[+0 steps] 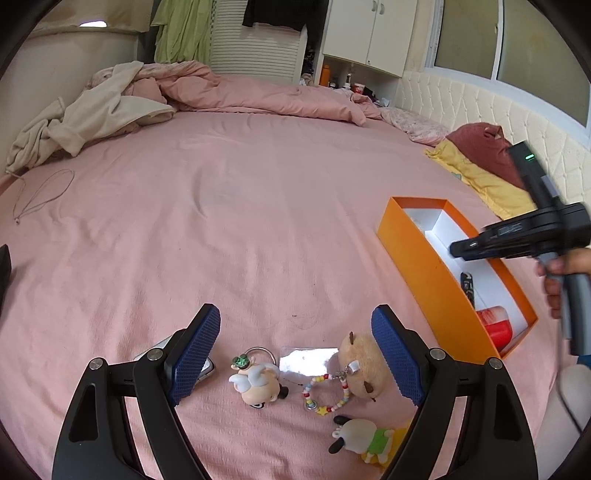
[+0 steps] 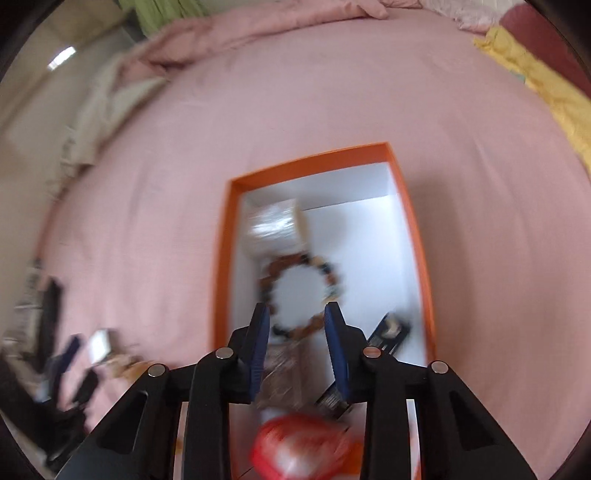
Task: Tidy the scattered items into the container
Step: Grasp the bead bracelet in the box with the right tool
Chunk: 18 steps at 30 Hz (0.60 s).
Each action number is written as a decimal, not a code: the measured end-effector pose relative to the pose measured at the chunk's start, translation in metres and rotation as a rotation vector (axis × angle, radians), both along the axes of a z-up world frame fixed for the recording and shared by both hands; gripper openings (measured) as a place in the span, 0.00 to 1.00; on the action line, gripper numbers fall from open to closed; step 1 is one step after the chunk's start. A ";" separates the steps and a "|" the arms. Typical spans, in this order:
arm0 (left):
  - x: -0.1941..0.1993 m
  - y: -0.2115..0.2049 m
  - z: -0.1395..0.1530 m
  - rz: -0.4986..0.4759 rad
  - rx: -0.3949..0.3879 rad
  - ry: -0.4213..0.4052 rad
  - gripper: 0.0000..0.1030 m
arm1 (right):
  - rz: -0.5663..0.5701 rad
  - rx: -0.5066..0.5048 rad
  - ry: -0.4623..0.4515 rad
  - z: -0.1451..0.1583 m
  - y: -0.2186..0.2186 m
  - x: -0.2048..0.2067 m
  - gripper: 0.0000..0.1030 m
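On the pink bedsheet (image 1: 258,221) the toys (image 1: 258,384) lie left of the orange box (image 1: 424,266), both my grippers (image 1: 295,354) (image 2: 297,354) parted and empty; snagging the bead chain (image 1: 328,391) could drag its plush along.

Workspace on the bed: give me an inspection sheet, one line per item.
Surface: pink bedsheet, wrinkled.
Job's things: orange box holds bead bracelet, tape roll, red item; pig figure, capybara plush, bead strap, dog figure lie loose on the sheet.
Clutter: beige clothes, cord loop.
Grippers: left gripper open above the toys; right gripper open over the box.
Cables: nothing seen.
Surroundings: white cupboard, window.
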State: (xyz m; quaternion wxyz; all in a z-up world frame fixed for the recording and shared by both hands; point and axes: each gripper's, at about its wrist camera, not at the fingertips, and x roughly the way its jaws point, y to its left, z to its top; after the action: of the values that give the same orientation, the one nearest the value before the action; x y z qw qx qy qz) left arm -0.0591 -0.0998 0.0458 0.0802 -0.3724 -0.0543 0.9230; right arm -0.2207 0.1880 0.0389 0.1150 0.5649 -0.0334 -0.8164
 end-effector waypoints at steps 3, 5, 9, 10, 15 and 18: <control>0.000 -0.006 0.001 0.012 0.047 0.002 0.82 | -0.009 0.055 -0.075 -0.024 -0.011 -0.018 0.30; 0.000 -0.011 0.002 0.022 0.081 0.003 0.82 | -0.002 0.105 -0.137 -0.042 -0.016 -0.023 0.29; -0.001 -0.020 0.002 0.047 0.149 -0.007 0.82 | 0.034 0.245 -0.075 -0.042 -0.027 -0.013 0.09; -0.002 -0.022 0.002 0.054 0.168 -0.008 0.82 | 0.032 0.242 -0.063 -0.042 -0.025 -0.010 0.10; -0.001 -0.026 0.004 0.074 0.188 -0.002 0.82 | -0.022 0.000 -0.022 -0.029 0.006 0.003 0.09; -0.001 -0.021 0.003 0.067 0.163 0.000 0.82 | -0.026 -0.077 0.047 -0.009 0.014 0.019 0.09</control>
State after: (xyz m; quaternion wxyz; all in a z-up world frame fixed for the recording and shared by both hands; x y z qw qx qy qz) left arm -0.0599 -0.1212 0.0489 0.0794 -0.3624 -0.1417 0.9178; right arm -0.2013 0.2024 0.0303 0.1267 0.5401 -0.0694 -0.8291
